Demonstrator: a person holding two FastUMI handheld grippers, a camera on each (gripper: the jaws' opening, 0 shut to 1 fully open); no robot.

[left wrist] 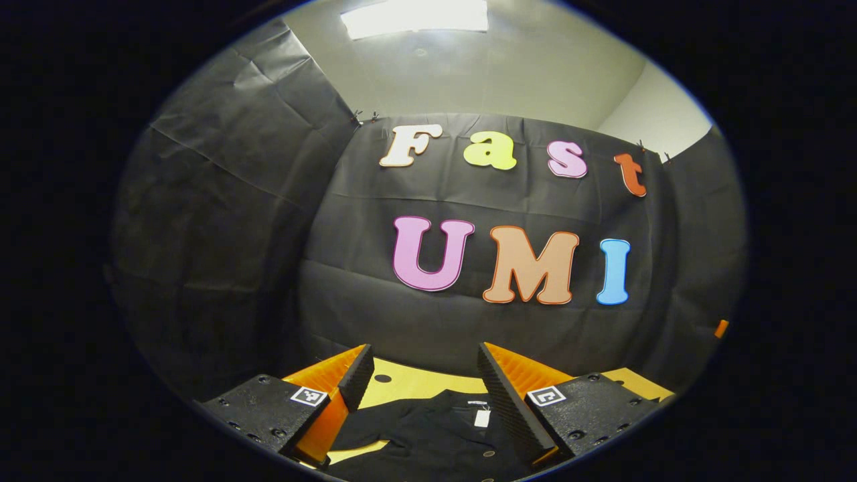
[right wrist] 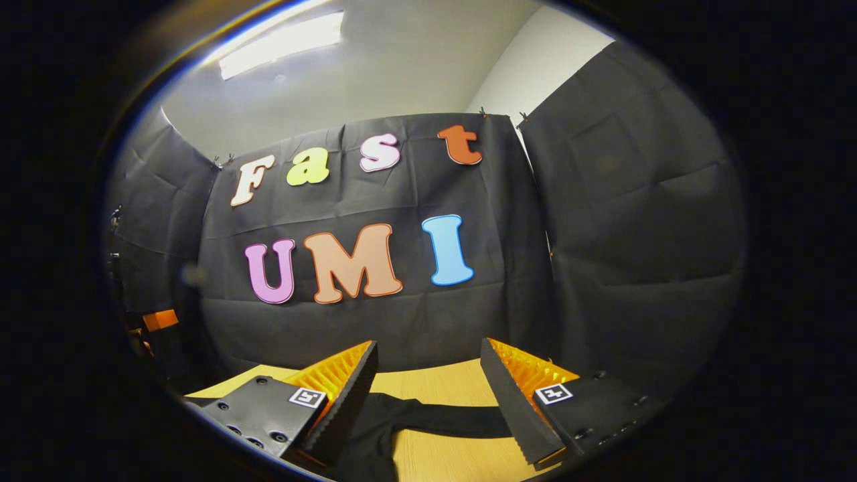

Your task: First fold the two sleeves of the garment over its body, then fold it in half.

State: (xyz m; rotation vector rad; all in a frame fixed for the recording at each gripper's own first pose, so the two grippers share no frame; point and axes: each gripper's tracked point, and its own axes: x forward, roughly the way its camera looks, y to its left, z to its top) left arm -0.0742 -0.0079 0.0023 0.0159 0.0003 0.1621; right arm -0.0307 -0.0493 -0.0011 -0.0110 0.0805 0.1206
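item: dark garment (left wrist: 428, 435), flat on counter (left wrist: 415, 383), one sleeve (right wrist: 455, 418) lying outstretched. left tongs (left wrist: 422, 375) and right tongs (right wrist: 428, 371): wide, empty (above cloth). folds: seemingly none begun.

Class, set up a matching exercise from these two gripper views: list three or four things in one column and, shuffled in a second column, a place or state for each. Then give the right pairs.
Column one:
1. left gripper
2. white tag
3. sleeve
4. table

Column two:
A. stretched out flat across the wood, unfolded
B. pale wood, under the dark garment
C. open, held above the garment's collar end
D. lying on the garment near the neck

Right pairs: 1-C, 2-D, 3-A, 4-B.
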